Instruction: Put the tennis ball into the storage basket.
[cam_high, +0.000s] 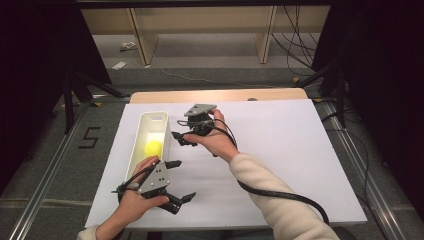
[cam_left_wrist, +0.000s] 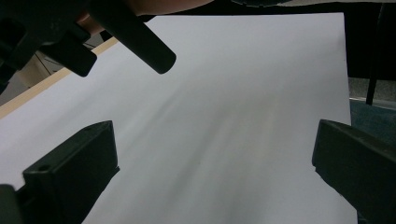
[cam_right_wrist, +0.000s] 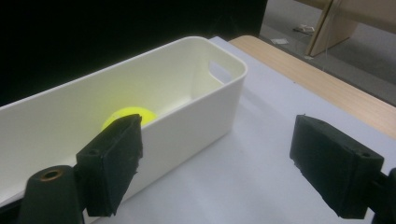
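A long white bin (cam_high: 136, 145) stands on the left part of the white sheet, with a yellow ball (cam_high: 153, 147) lying inside it. My right gripper (cam_high: 181, 139) hovers just right of the bin, jaws pointing toward its side. In the right gripper view the bin (cam_right_wrist: 187, 121) is close in front, the ball (cam_right_wrist: 126, 114) peeks over its rim, and my right gripper (cam_right_wrist: 217, 154) is open with nothing between its jaws. My left gripper (cam_high: 182, 181) rests near the front edge, below the bin. It is open wide over bare sheet, as the left gripper view (cam_left_wrist: 215, 154) shows.
The white sheet (cam_high: 280, 150) covers most of a wooden table (cam_high: 220, 95), whose far edge shows beyond it. A black cable (cam_high: 280, 195) trails along the right forearm. Metal rails (cam_high: 45, 170) and dark stands flank the table; wooden shelf legs stand behind.
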